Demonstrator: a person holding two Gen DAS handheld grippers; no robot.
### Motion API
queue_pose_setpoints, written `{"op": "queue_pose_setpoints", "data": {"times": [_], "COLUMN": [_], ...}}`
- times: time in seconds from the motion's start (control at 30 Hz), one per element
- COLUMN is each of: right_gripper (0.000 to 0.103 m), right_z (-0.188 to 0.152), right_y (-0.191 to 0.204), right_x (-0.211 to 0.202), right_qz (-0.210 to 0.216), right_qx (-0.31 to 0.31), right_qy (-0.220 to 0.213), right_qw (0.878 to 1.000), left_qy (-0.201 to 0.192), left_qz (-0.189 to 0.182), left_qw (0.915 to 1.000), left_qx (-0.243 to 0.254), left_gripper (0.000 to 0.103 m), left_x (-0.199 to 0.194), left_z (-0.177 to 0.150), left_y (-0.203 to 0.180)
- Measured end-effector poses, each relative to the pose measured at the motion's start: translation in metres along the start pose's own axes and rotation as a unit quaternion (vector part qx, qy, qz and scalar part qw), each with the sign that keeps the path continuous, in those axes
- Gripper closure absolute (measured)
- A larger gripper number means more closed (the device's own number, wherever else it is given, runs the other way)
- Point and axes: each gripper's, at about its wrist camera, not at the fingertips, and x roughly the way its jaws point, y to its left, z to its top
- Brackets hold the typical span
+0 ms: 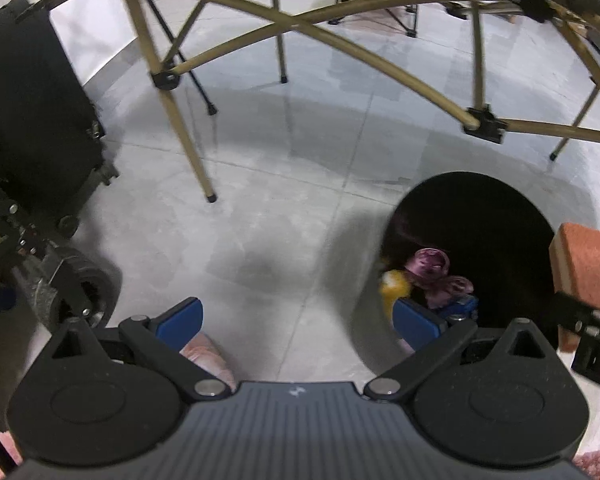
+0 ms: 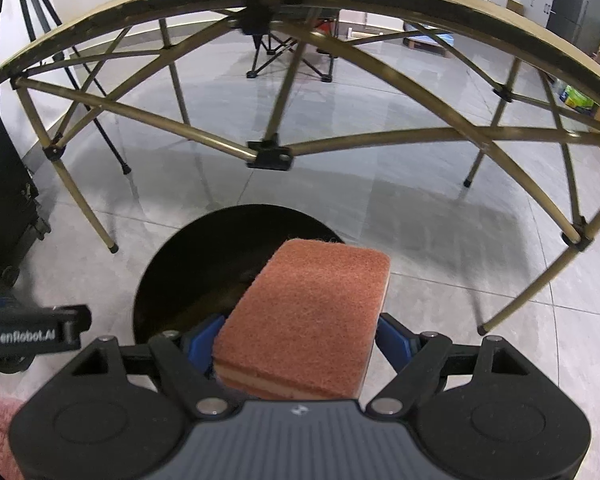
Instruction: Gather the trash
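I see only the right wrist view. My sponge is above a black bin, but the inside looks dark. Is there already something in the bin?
Observer: Yes. The left wrist view shows crumpled purple pieces and a yellow piece inside the bin.
Operator: And the left gripper, does it carry anything?
Observer: No. The left gripper has its jaws wide open, with nothing between them.

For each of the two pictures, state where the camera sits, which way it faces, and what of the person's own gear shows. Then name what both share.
Left wrist: on the left gripper, facing down at the floor; jaws open and empty.
Right wrist: on the right gripper, facing down over the bin; jaws shut on a sponge.
Shared: bin, sponge, folding table frame.
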Motion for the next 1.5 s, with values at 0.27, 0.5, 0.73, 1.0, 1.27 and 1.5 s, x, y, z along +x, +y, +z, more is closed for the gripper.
{"op": "queue_pose_setpoints", "data": {"times": [0.27,0.5,0.73,1.0,1.27,1.5], "right_gripper": [0.022,0.013,0.0,0.0,0.0,0.0], "right_z": [0.013,0.02,0.017,0.011,-0.013,-0.036], "right_y": [0.024,0.035,0.031,0.017,0.009,0.014], "right_x": [0.018,0.032,0.034,-0.016,-0.114,-0.188], "right_qz": [0.0,-0.002,0.002,-0.002,-0.001,-0.002], "right_qx": [-0.002,0.002,0.008,0.017,0.006,-0.012], "right_qy": [0.017,0.033,0.043,0.015,-0.032,-0.072], "right_qw": [1.0,0.999,0.999,1.0,0.999,0.997], "left_qy": [0.002,0.001,-0.009,-0.045,-0.12,-0.154], "left_qz": [0.001,-0.005,-0.017,-0.048,-0.074,-0.109], "left_qw": [0.9998,0.9997,0.9997,0.9978,0.9892,0.9801], "left_qx": [-0.021,-0.023,-0.015,0.001,0.041,0.062], "left_gripper": [0.0,0.0,0.0,0.0,0.0,0.0], "left_x": [0.001,-0.001,-0.011,-0.056,-0.14,-0.198], "left_z": [-0.001,-0.001,-0.003,-0.009,-0.024,-0.041], "left_y": [0.028,0.033,0.029,0.03,0.035,0.043]}}
